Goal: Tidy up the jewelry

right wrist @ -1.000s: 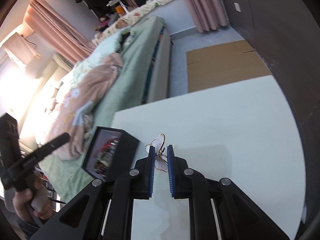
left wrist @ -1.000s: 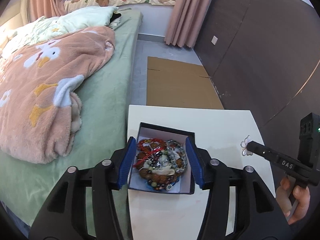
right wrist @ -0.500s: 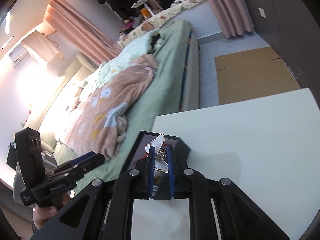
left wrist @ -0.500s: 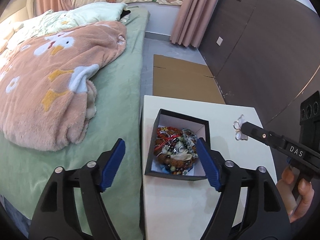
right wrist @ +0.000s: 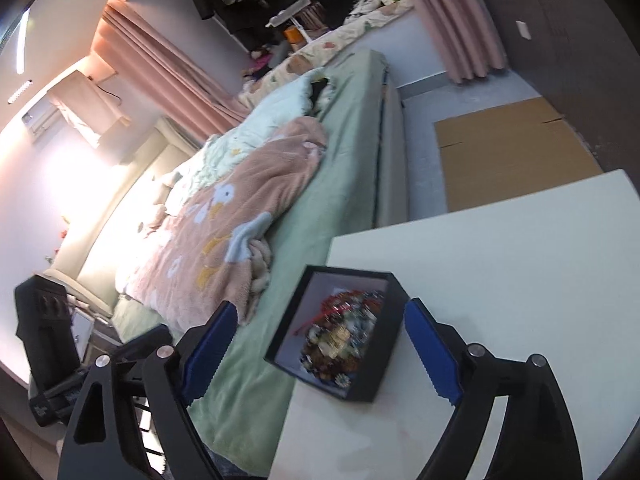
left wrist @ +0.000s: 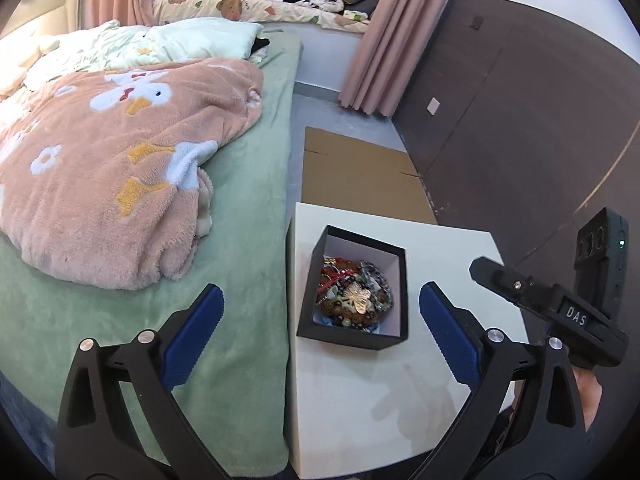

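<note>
A black open box (left wrist: 394, 296) with a white inside stands on the white table (left wrist: 360, 400) near its left edge. It holds a heap of bead bracelets and other jewelry (left wrist: 354, 296), with a pale gold butterfly piece (left wrist: 358, 298) on top. My left gripper (left wrist: 320, 332) is wide open and empty, above and in front of the box. My right gripper (right wrist: 316, 356) is wide open and empty above the box (right wrist: 372, 376); it also shows in the left wrist view (left wrist: 520, 288) at the right.
A bed with a green sheet (left wrist: 240, 240) and a peach duck blanket (left wrist: 100, 168) lies against the table's left side. Flattened cardboard (left wrist: 360, 176) lies on the floor beyond the table. A dark wall panel (left wrist: 520, 100) runs along the right.
My right gripper opened and let go of the butterfly piece, which now lies in the box. My left gripper opened wide and drew back from the box.
</note>
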`<state>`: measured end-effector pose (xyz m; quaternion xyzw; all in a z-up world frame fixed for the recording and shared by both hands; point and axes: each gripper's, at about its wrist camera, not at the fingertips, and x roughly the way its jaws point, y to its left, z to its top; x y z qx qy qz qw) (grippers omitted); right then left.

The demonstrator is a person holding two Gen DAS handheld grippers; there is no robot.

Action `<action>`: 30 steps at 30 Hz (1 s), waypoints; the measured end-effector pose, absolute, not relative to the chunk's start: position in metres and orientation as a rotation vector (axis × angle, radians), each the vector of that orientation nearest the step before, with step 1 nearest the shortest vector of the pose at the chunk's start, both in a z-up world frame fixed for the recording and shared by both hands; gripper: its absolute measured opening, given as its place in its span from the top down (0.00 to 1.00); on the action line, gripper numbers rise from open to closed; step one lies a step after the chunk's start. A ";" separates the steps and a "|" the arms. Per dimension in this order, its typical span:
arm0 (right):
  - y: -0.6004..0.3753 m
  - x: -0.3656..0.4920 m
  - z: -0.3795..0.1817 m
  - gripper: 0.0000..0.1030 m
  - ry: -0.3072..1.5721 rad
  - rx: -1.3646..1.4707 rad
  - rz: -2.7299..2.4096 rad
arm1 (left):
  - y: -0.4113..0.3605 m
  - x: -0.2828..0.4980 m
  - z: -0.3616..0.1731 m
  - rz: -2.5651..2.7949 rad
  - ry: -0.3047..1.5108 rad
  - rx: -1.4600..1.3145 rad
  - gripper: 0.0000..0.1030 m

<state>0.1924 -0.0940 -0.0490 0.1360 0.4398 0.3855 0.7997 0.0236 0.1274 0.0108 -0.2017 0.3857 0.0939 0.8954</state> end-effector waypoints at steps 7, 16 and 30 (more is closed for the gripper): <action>-0.117 0.164 -0.030 0.12 0.958 0.216 0.738 | 0.115 0.003 0.030 0.161 0.790 -0.384 0.05; -0.166 0.130 0.012 0.08 0.899 0.150 0.601 | 0.089 -0.031 0.066 0.114 0.748 -0.310 0.05; -0.208 0.060 0.067 0.08 0.842 0.076 0.590 | 0.048 -0.085 0.089 0.109 0.714 -0.249 0.05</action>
